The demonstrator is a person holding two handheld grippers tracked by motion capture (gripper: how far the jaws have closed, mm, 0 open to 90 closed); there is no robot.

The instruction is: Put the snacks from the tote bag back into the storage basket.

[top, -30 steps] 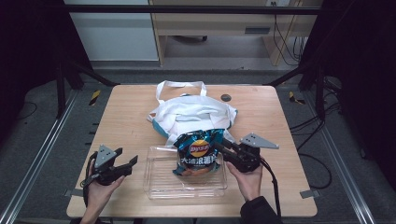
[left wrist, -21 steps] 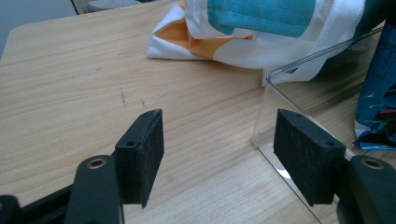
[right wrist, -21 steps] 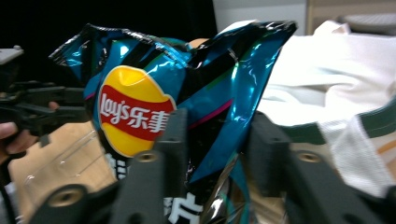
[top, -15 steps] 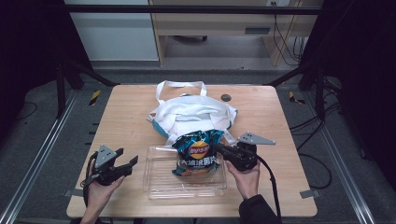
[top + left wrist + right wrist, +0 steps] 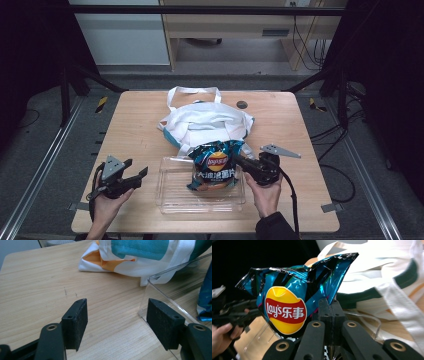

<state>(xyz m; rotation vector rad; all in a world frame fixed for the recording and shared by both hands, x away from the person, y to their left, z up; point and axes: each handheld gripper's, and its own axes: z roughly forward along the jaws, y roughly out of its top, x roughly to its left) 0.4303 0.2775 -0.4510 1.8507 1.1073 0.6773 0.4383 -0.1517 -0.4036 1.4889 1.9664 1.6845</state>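
A blue Lay's chip bag (image 5: 215,165) stands in a clear plastic tray (image 5: 172,197) near the table's front edge. My right gripper (image 5: 239,161) reaches in from the right and is shut on the bag's right edge. In the right gripper view the two jaws meet on the foil (image 5: 331,305) beside the yellow and red logo of the chip bag (image 5: 287,305). My left gripper (image 5: 137,175) is left of the tray, open, with nothing between its jaws. In the left gripper view its pads (image 5: 116,315) frame bare wood and the tray's corner (image 5: 160,287).
A white, teal and orange tote bag (image 5: 207,122) lies crumpled just behind the tray, handles toward the far edge. A small dark round thing (image 5: 242,104) sits on the wooden table (image 5: 135,130) at the back right. Dark frame posts flank the table.
My right gripper's jaws have closed onto the chip bag's right edge. The left gripper and the tray have stayed where they were.
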